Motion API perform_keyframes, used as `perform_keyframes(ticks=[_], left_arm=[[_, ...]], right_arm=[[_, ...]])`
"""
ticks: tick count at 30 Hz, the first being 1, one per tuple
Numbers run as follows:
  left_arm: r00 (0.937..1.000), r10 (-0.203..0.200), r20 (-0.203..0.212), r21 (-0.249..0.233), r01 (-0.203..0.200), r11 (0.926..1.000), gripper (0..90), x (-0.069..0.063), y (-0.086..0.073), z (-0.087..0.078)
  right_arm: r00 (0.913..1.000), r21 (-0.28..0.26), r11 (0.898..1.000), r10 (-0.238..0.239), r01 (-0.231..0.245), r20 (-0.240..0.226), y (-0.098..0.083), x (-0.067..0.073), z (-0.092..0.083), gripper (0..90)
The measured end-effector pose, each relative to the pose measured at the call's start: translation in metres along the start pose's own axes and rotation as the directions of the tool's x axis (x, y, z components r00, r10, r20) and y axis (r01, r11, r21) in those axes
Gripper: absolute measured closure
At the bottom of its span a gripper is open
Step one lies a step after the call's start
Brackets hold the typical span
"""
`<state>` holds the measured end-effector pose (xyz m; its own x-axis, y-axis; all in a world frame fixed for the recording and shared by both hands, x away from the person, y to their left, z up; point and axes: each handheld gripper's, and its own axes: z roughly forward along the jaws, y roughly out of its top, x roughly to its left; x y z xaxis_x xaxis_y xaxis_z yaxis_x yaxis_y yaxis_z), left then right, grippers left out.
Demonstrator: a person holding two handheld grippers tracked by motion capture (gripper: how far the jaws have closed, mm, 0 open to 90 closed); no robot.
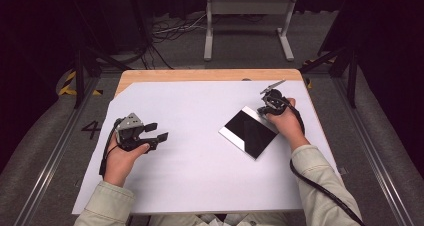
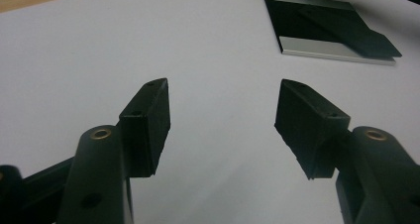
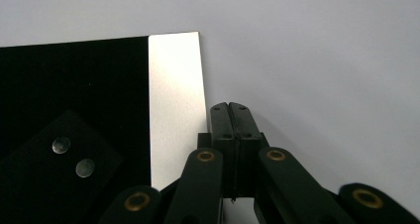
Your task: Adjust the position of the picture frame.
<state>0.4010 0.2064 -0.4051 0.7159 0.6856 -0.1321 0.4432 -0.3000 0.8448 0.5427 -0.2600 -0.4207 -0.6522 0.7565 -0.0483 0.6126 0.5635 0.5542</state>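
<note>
My right hand-held gripper (image 1: 270, 102) has its jaws pressed together with nothing between them, and I hold it at the upper right corner of the black panel (image 1: 248, 132), right of the centre in the high view. In the right gripper view the closed tips (image 3: 229, 116) stand just beside the silver strip (image 3: 176, 100) on the edge of the panel; I cannot tell if they touch it. I think I keep the jaws together so that they make one firm point for pushing or sliding the flat panel, because it lies too flat on the white sheet (image 1: 190, 111) to be pinched from above. My left hand-held gripper (image 1: 155, 132) rests at the left of the tabletop (image 1: 200, 75), well apart from the panel, with its jaws wide apart and empty, probably waiting to receive the panel.
</note>
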Motion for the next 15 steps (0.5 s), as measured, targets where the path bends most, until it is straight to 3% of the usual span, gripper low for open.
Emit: perform_keyframes(ticks=[6, 10, 15], left_arm=[[1.0, 0.005, 0.004, 0.001, -0.005, 1.0, 39.2, -0.001, 0.002, 0.003], [0.9999, 0.008, 0.006, 0.0, -0.008, 1.0, 39.2, -0.001, 0.002, 0.004], [1.0, 0.0, 0.006, 0.0, 0.0, 1.0, 39.1, -0.001, 0.001, 0.003]], right_arm=[[0.9976, -0.011, 0.999, -0.052, 0.052, -0.045, 0.001, 0.022, 0.001, 90.0], [0.9948, 0.016, 0.995, -0.094, 0.095, -0.038, 0.006, 0.03, 0.002, 90.0], [0.9981, 0.002, 0.999, -0.047, 0.047, -0.04, 0.015, 0.028, 0.006, 90.0]])
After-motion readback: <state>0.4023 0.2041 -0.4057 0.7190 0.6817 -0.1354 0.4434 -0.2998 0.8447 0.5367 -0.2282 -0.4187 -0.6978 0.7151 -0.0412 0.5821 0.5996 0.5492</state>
